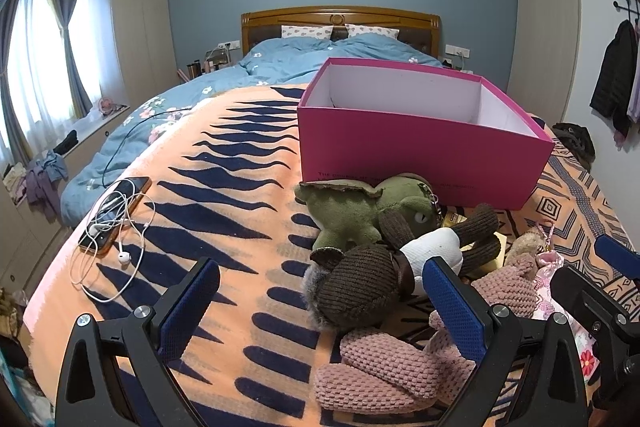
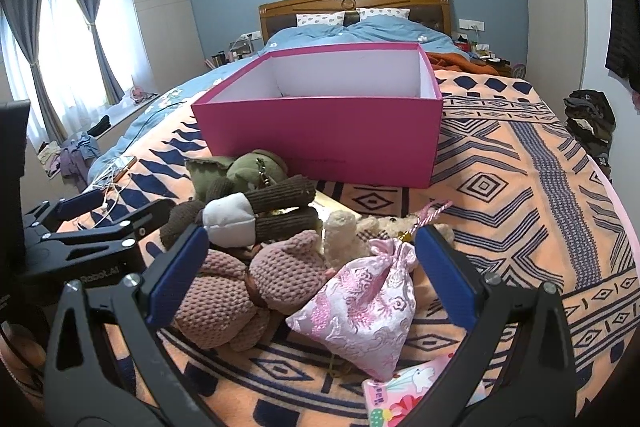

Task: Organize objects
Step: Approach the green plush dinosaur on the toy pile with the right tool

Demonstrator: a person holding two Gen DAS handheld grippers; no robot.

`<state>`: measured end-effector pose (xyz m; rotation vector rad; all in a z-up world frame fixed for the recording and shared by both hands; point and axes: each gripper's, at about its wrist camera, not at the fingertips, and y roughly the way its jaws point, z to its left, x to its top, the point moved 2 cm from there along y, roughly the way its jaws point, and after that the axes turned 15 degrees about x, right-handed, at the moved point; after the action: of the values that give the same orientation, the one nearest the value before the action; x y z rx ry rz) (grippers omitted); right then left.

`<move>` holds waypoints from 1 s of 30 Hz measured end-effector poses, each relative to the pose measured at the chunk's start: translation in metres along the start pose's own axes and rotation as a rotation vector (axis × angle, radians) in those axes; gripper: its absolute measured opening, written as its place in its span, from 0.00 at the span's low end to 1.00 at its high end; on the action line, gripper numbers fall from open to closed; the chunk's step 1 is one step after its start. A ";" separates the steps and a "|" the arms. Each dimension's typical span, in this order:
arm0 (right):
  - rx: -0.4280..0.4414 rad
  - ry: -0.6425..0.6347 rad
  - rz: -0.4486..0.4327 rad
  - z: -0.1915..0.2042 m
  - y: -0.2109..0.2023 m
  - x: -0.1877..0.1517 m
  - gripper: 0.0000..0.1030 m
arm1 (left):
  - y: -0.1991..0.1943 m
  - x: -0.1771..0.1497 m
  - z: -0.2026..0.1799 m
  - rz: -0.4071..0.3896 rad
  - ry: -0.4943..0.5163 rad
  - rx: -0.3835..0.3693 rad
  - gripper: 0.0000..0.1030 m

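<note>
Both tongs are standing fully released, nothing between the pads. Left gripper (image 1: 322,291) is hovering over bare blanket beside the toy pile; right gripper (image 2: 310,263) is hovering just above the pile, straddling the pink knit toy and the pouch.

Pile is sitting on the orange patterned blanket (image 2: 520,187), just in front of the pink box (image 2: 320,131), which is lying open, and from what its white inner walls are showing, empty; floor is hidden behind the near wall, so not certain.

Items in the pile:
- green plush (image 1: 360,215), touching the box front
- brown corduroy plush (image 1: 360,287) with white torso, lying across the green one
- pink knit plush (image 2: 248,287), nearest the camera
- cream fuzzy toy (image 2: 344,235), partly buried
- pink brocade drawstring pouch (image 2: 360,311), lying on the pile's right edge
- flat printed card or packet (image 2: 404,391) at the bottom edge

Handling judgement: everything is looking soft and light, nothing fragile. Plush is going to compress, so I'm expecting a deep pinch on torso or head to hold, limbs to flop and drag neighbours. Brocade is looking slick; the gathered neck below the tassel is the better hold. Contents unknown.

Phone with earbuds (image 1: 112,215) is lying well apart to the left.
</note>
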<state>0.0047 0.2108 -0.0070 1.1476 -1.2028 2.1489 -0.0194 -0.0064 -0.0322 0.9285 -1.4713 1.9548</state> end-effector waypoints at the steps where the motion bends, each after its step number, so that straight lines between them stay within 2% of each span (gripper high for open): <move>1: 0.002 0.000 0.000 0.000 0.000 0.000 1.00 | 0.000 0.000 0.000 0.000 0.000 0.000 1.00; 21: 0.036 -0.011 0.015 0.002 0.005 0.004 1.00 | 0.004 0.002 0.001 0.008 -0.010 -0.024 1.00; 28: 0.064 -0.016 0.049 -0.002 0.015 0.012 1.00 | 0.022 0.003 0.012 0.016 0.003 -0.049 1.00; 30: 0.075 -0.013 0.067 -0.004 0.021 0.015 1.00 | 0.028 0.005 0.013 0.015 0.025 -0.034 1.00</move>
<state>-0.0204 0.2025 -0.0063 1.1702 -1.1910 2.2570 -0.0404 -0.0271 -0.0433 0.8772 -1.4967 1.9396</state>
